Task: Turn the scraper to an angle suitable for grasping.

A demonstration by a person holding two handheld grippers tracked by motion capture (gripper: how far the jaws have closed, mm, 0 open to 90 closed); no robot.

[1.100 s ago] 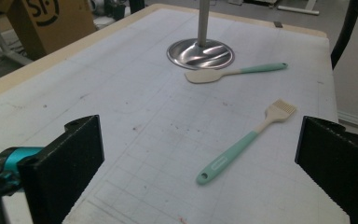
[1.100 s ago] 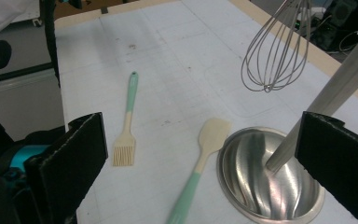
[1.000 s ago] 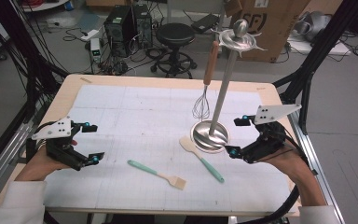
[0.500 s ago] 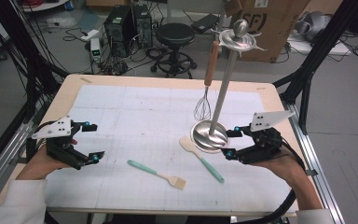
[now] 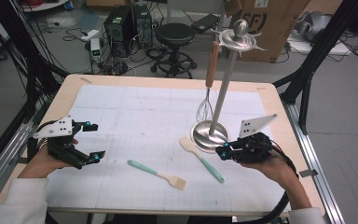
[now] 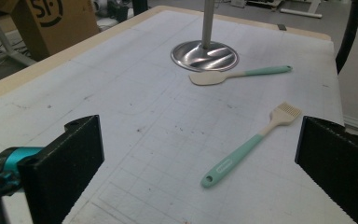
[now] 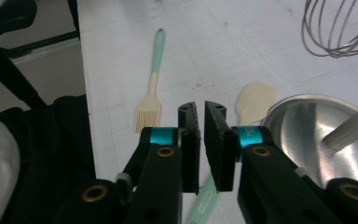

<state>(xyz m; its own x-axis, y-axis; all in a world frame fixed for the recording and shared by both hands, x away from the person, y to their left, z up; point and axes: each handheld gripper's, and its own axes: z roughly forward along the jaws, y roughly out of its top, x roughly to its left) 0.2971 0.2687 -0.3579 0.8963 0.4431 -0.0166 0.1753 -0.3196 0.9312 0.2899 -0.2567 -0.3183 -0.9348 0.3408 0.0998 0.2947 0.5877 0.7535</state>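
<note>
Three utensils: one spatula and one brush flat on the worktop, one whisk hanging from the steel stand. The spatula, cream blade and mint handle, lies beside the stand's base, its handle between the right gripper's just-closing, nearly shut jaws. The left gripper's jaws are wide apart and empty; a box reads "SF".
</note>
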